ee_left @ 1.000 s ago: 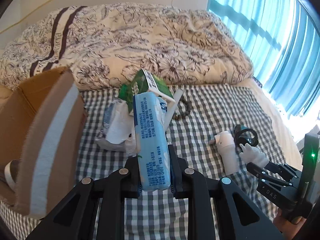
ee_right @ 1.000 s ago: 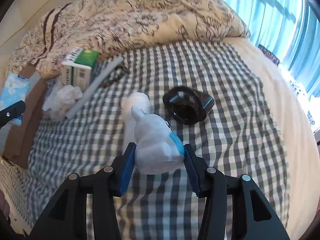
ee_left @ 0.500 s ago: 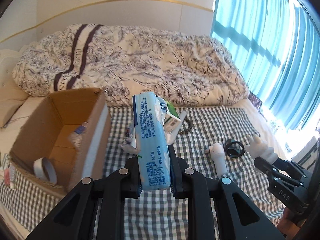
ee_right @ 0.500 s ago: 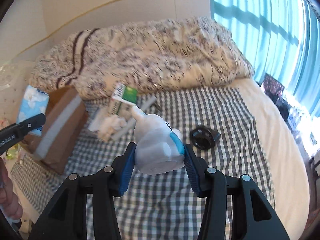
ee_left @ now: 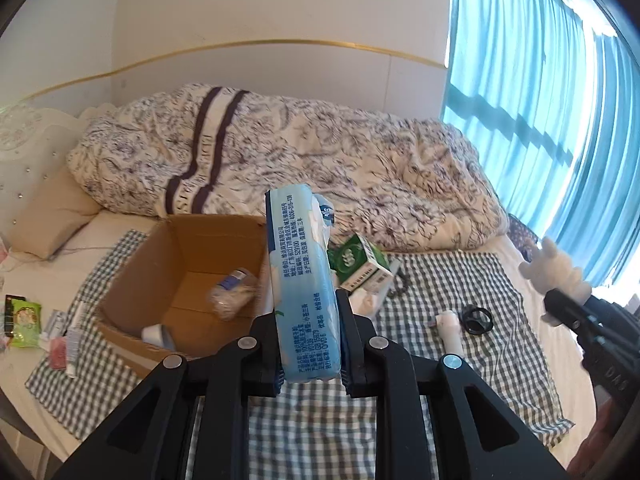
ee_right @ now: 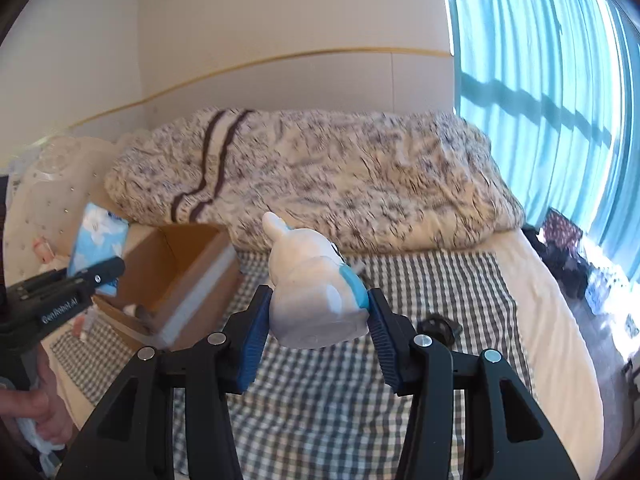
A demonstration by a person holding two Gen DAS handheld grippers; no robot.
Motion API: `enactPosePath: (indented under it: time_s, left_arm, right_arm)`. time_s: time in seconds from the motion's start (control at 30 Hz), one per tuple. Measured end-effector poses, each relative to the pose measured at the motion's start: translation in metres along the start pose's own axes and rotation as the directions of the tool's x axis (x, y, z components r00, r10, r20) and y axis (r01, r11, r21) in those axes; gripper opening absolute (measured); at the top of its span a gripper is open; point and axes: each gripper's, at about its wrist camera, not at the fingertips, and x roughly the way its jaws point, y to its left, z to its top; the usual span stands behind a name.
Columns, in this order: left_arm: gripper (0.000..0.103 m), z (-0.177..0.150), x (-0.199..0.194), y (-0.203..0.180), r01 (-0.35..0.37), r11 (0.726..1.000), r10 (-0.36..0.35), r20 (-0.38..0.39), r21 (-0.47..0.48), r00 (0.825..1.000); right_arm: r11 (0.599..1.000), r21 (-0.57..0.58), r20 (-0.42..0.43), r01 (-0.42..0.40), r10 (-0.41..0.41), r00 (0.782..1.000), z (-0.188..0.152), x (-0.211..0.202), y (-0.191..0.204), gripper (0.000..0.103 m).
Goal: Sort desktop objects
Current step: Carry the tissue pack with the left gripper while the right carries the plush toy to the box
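Note:
My left gripper (ee_left: 310,344) is shut on a light blue tissue pack (ee_left: 302,280), held upright in the air above the checked cloth. Left of the pack stands an open cardboard box (ee_left: 140,292) holding a crumpled plastic bottle (ee_left: 232,294) and a tape roll (ee_left: 158,336). My right gripper (ee_right: 316,320) is shut on a white toy figure with a blue collar (ee_right: 312,284), raised over the bed. In the right wrist view the left gripper (ee_right: 100,276) and its tissue pack (ee_right: 98,242) hang above the box (ee_right: 188,264).
On the checked cloth (ee_left: 440,364) lie a green and white carton (ee_left: 360,262), a white bottle (ee_left: 450,330) and a black ring (ee_left: 476,316). A floral duvet (ee_left: 300,160) fills the back. Small packets (ee_left: 24,316) lie far left. Blue curtains (ee_left: 560,80) hang right.
Both grippers have risen and pulled back from the cloth with their loads. The box's inside has come into view, and the objects on the cloth look smaller.

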Motion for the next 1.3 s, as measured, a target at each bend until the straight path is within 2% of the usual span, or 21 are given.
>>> enactPosePath:
  time_s: [0.23, 0.5, 0.8, 0.97, 1.3]
  left_arm:
    - [0.021, 0.007, -0.032, 0.026, -0.048, 0.999, 0.049, 0.051, -0.011, 0.998]
    - [0.021, 0.011, -0.050, 0.057, -0.098, 0.995, 0.101, 0.078, -0.031, 0.992]
    - [0.021, 0.019, -0.051, 0.091, -0.150, 0.988, 0.152, 0.094, -0.026, 0.984]
    - [0.021, 0.025, -0.050, 0.110, -0.180, 0.983, 0.183, 0.105, -0.037, 0.977]
    - [0.021, 0.024, -0.028, 0.140, -0.214, 0.975, 0.217, 0.059, -0.063, 0.974]
  right_arm:
    - [0.999, -0.027, 0.067, -0.042, 0.044, 0.997, 0.020, -0.027, 0.031, 0.048]
    - [0.994, -0.072, 0.091, -0.079, 0.086, 0.992, 0.035, -0.028, 0.075, 0.048]
    - [0.988, -0.093, 0.104, -0.124, 0.133, 0.986, 0.047, -0.013, 0.115, 0.048]
    - [0.983, -0.096, 0.078, -0.156, 0.164, 0.983, 0.051, 0.004, 0.134, 0.048]
    - [0.973, -0.134, 0.064, -0.186, 0.196, 0.979, 0.054, 0.028, 0.166, 0.048]
